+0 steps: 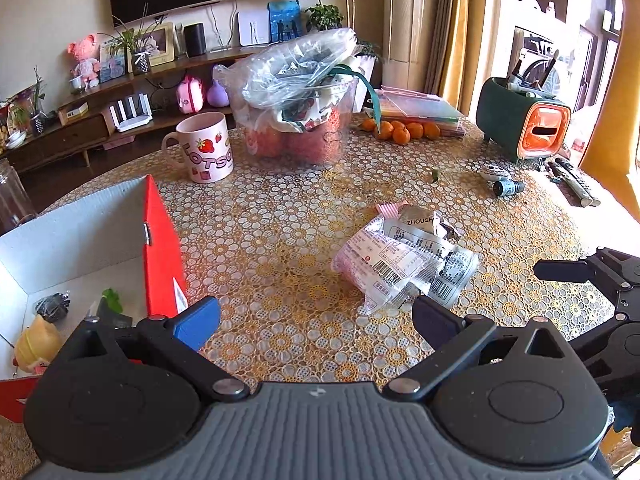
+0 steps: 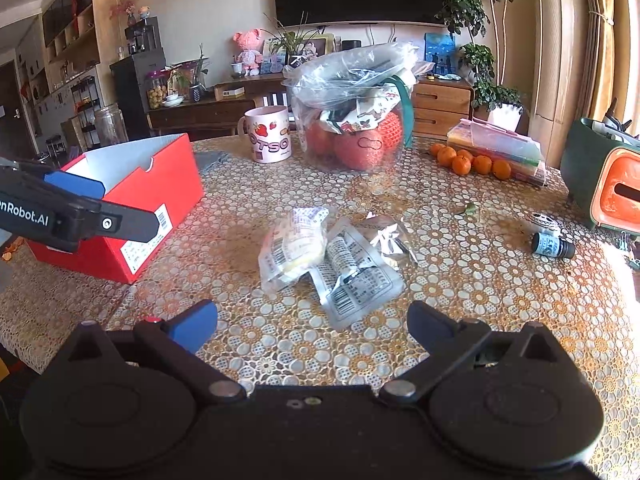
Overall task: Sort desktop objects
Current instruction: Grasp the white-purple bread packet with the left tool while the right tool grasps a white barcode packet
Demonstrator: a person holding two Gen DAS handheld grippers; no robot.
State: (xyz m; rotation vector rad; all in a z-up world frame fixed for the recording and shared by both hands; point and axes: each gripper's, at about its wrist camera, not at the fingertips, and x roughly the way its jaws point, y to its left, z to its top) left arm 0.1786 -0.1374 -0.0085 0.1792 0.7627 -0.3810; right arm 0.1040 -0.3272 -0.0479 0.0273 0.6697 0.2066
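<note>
Wrappers straight ahead of my right claw

Both claws gape wide, holding nothing: right claw (image 2: 312, 322) faces the snack wrappers (image 2: 328, 256) mid-table, their length running near-to-far; left claw (image 1: 316, 320) sits nearer the red box (image 1: 162, 248), far left.

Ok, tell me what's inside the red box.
The left wrist view shows the red box open, holding a yellow toy figure, a dark crumpled item, and something green on its white floor. The left gripper body hides the box's near part.
</note>
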